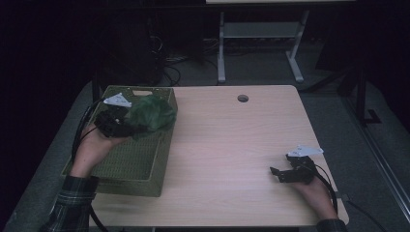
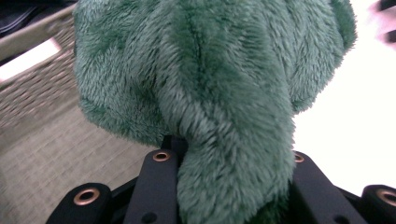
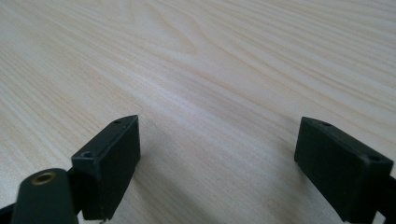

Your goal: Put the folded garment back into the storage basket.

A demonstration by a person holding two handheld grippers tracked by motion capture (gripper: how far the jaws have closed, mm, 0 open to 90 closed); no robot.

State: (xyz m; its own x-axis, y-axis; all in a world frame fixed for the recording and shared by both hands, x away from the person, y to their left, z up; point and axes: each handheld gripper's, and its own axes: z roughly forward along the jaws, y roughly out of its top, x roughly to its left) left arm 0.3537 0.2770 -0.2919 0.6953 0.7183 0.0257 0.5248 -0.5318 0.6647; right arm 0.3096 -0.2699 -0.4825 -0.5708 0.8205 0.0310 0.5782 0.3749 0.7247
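A left gripper [image 1: 126,126] clamps a green plush toy [image 1: 152,112] above the woven basket [image 1: 145,179], while the right gripper [image 1: 279,173], well right of the basket, rests spread wide and holds nothing

High view looks forward and down over the table [image 1: 227,145]. Both gripper views sit close: left on the basket [image 2: 32,93], right on tabletop.
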